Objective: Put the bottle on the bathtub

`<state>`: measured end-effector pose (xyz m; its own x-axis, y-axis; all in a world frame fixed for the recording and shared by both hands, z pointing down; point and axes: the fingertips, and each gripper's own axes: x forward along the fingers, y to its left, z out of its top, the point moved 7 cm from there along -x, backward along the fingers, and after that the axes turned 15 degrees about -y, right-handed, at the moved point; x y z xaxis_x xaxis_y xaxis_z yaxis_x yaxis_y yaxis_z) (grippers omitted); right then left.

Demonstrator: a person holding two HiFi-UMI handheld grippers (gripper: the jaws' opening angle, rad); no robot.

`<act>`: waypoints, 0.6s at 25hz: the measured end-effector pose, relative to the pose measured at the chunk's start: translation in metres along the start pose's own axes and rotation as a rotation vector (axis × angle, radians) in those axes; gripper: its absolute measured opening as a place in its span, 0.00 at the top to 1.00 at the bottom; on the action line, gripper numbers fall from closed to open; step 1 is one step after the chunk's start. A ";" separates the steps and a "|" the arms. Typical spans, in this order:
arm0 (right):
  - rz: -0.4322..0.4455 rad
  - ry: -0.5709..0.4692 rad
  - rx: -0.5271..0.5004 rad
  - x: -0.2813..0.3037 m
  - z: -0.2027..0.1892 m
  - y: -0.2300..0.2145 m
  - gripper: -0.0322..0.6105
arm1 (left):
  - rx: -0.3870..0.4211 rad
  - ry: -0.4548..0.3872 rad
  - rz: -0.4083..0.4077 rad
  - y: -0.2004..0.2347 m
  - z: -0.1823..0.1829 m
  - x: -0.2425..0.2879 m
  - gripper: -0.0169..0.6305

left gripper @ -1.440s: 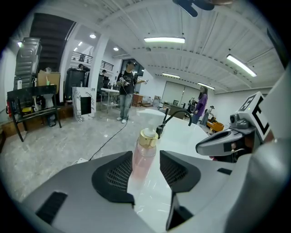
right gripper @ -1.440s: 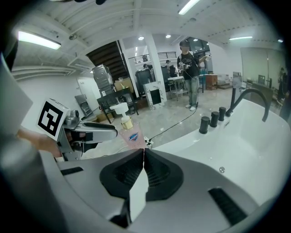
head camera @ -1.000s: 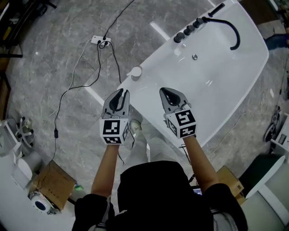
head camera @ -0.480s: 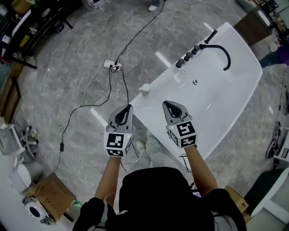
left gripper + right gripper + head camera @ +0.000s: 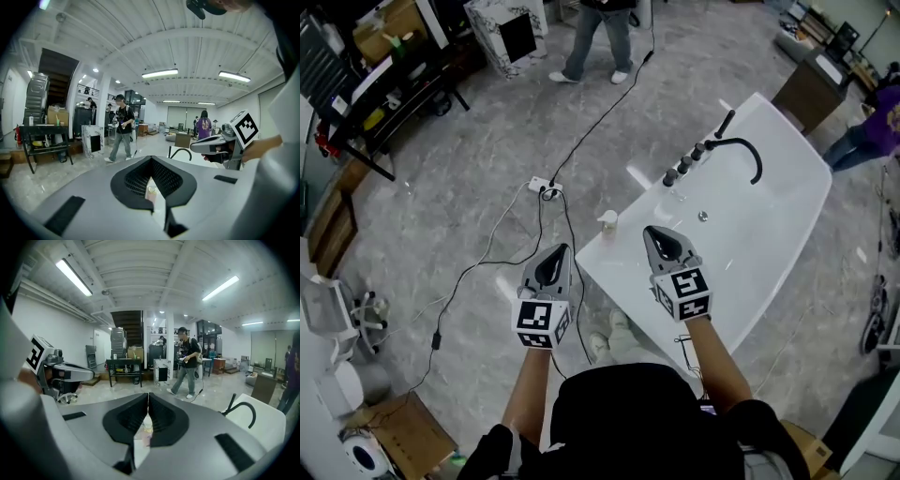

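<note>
A small pale pump bottle [image 5: 607, 221] stands upright on the near-left corner rim of the white bathtub [image 5: 764, 234]. My left gripper [image 5: 562, 249] hangs over the floor just left of that corner, shut with nothing in it. My right gripper [image 5: 652, 232] is above the tub's near rim, right of the bottle, also shut and empty. In the left gripper view the bottle [image 5: 152, 191] shows below the closed left gripper [image 5: 152, 157]. In the right gripper view the bottle [image 5: 147, 427] appears below the closed right gripper [image 5: 148, 394].
A black arched faucet [image 5: 742, 148] and a row of dark knobs [image 5: 684, 166] sit on the tub's far rim. A power strip [image 5: 547, 188] with cables lies on the grey floor. One person [image 5: 602, 36] stands beyond it; racks [image 5: 380, 89] line the left.
The head view has risen and tilted forward, showing more floor and a person. Both grippers stay shut and side by side near the tub corner. The bottle has not moved.
</note>
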<state>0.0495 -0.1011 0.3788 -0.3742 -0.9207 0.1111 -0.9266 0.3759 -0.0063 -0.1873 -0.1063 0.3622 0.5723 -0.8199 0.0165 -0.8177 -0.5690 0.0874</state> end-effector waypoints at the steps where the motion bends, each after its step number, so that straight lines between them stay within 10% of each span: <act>1: 0.001 -0.021 -0.009 0.002 0.007 -0.001 0.91 | 0.010 -0.018 0.005 0.002 0.008 0.001 0.95; 15: 0.029 -0.208 -0.074 -0.012 0.090 0.016 0.91 | 0.083 -0.178 0.053 -0.003 0.102 -0.030 0.95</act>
<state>0.0361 -0.0935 0.2879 -0.4071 -0.9084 -0.0956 -0.9131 0.4022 0.0671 -0.2079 -0.0867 0.2601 0.5143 -0.8429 -0.1584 -0.8529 -0.5220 0.0085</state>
